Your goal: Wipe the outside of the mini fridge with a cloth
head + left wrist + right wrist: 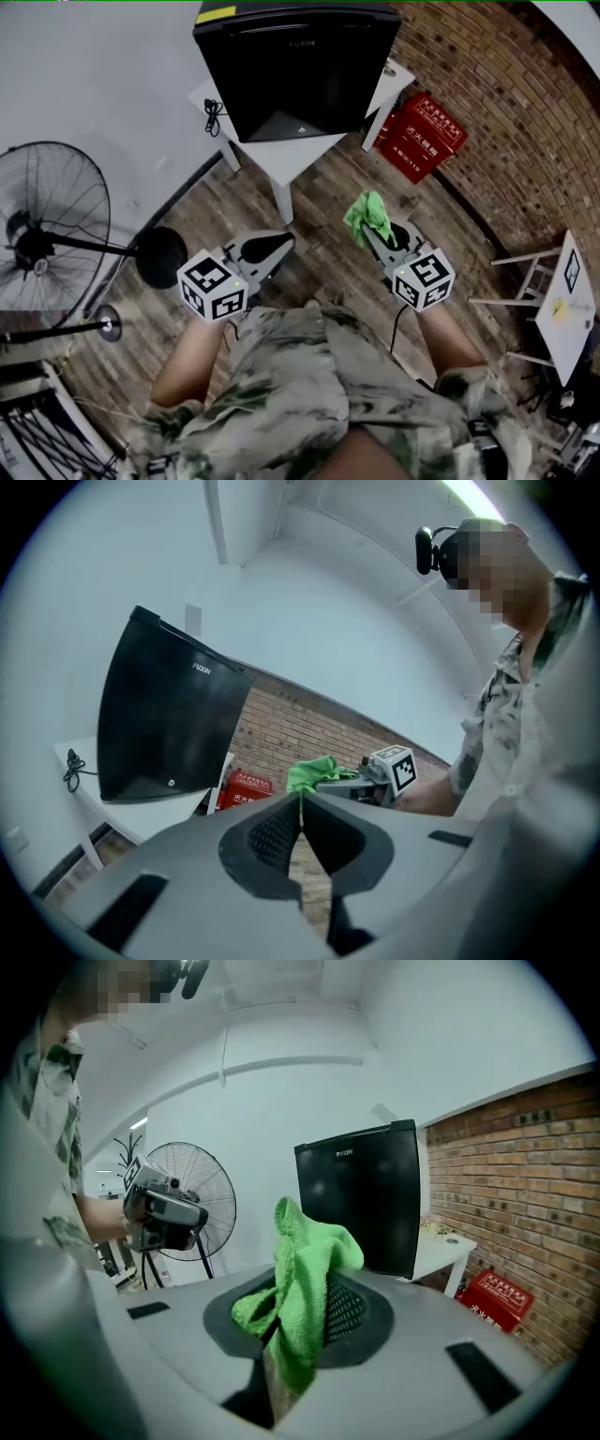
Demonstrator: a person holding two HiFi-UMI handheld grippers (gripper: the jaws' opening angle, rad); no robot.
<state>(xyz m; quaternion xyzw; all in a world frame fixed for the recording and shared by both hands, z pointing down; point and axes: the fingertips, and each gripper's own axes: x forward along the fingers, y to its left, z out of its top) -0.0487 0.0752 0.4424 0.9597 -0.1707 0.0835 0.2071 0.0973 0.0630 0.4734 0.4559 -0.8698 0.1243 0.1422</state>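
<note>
The black mini fridge (291,66) stands on a small white table (281,155), its door facing me; it also shows as the fridge (169,719) and the fridge (361,1194) in both gripper views. A green cloth (368,216) is bunched in my right gripper (372,230), whose jaws are shut on it; the cloth (305,1288) hangs over the jaws in the right gripper view. My left gripper (281,246) is shut with nothing between its jaws, its tips (300,803) meeting. Both grippers hover over the wooden floor, short of the table.
A black pedestal fan (47,225) stands at the left, its round base (161,256) near my left gripper. A red box (422,136) lies by the brick wall (506,112). A white folding chair (562,300) is at the right. A black cable (214,114) lies on the table.
</note>
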